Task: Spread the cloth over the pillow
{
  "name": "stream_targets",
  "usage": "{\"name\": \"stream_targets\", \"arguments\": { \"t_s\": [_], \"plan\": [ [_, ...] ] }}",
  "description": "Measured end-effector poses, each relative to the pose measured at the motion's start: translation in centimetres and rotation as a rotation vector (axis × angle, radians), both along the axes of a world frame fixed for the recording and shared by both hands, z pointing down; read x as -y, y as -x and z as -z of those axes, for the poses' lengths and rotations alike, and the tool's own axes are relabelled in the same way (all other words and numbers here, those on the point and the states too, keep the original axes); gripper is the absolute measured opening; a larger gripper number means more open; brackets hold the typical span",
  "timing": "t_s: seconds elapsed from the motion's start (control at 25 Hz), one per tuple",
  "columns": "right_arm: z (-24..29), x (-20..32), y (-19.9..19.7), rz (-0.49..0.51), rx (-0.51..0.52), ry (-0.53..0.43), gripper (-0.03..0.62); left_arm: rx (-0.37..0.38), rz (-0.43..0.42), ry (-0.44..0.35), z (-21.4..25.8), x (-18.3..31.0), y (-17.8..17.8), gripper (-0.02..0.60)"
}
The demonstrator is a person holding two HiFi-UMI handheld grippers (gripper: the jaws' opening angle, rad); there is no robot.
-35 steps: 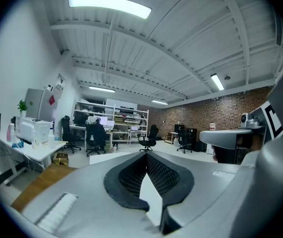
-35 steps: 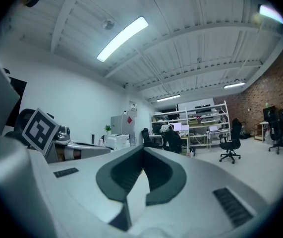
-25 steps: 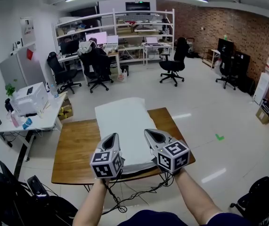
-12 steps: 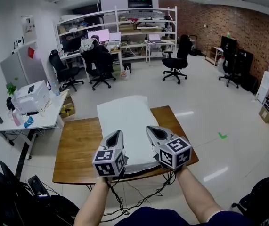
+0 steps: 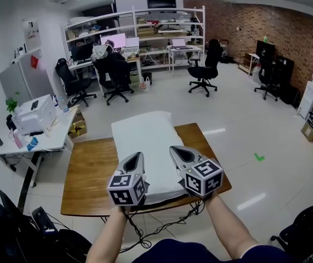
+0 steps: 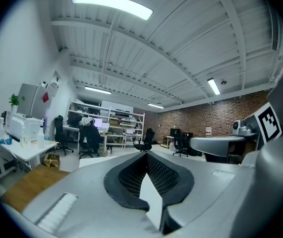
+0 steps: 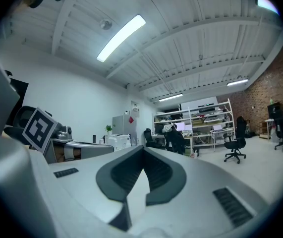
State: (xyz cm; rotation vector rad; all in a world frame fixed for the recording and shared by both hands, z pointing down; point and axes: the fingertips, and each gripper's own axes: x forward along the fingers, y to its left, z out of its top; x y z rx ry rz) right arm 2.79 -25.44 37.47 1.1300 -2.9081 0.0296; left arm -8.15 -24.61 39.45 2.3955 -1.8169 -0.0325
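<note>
A white cloth (image 5: pixel 144 141) lies lengthwise over a pillow (image 5: pixel 164 193) on the wooden table (image 5: pixel 87 174), and its far end hangs past the table's back edge. My left gripper (image 5: pixel 136 156) is at the cloth's near left side and my right gripper (image 5: pixel 174 150) at its near right side, both pointing level. In the left gripper view the jaws (image 6: pixel 146 155) are shut on a thin white sliver of cloth (image 6: pixel 151 195). The right gripper (image 7: pixel 142 150) is likewise shut on a white sliver of cloth (image 7: pixel 135 192). The pillow is mostly hidden under the cloth.
A white desk with a printer (image 5: pixel 35 114) stands left of the table. Office chairs (image 5: pixel 112 75) (image 5: pixel 203 73) and shelving stand at the back. Cables (image 5: pixel 145 223) hang under the table's near edge. Black chairs sit at the lower left (image 5: pixel 3 223) and lower right (image 5: pixel 309 229).
</note>
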Motion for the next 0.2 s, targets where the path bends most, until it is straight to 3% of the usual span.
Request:
{"name": "stream_targets", "arguments": {
  "t_s": [0.2],
  "plan": [
    [0.09,0.54,-0.5,-0.005,-0.003,0.002,0.002,0.0,-0.009,0.006,-0.04,0.64,-0.57,0.008]
  ]
}}
